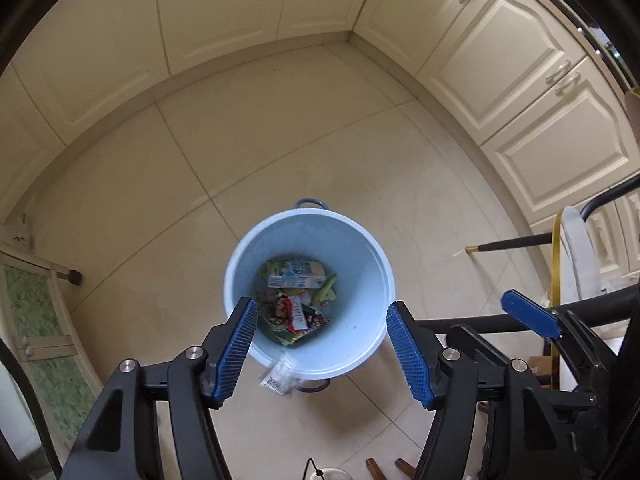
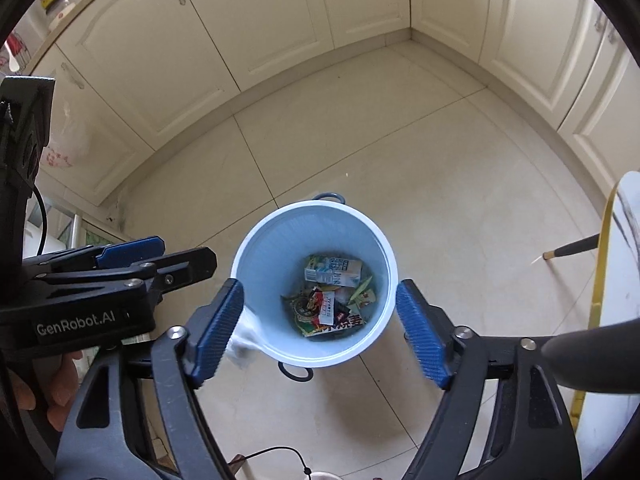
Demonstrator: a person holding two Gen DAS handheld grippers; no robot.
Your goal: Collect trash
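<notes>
1. Light-blue bin (image 1: 310, 292) stands on the tiled floor (image 1: 280, 140), directly below both grippers; a milk carton (image 1: 296, 274) and coloured wrappers (image 1: 294, 320) lie at its bottom.
2. Left gripper (image 1: 322, 344): jaws apart, nothing between the pads. A clear plastic packet (image 1: 278, 378) is in the air at the bin's 7 o'clock rim; whether it clears the rim cannot be told.
3. Right gripper (image 2: 320, 328): jaws apart, empty. A blurred white scrap (image 2: 244, 340) appears beside its left pad, outside the bin's 8 o'clock edge.
4. Step in hand, as judged: dropping collected trash into the bin.
5. Next move calls for checking whether either piece lands outside, then retrieving it or seeking further trash.
</notes>
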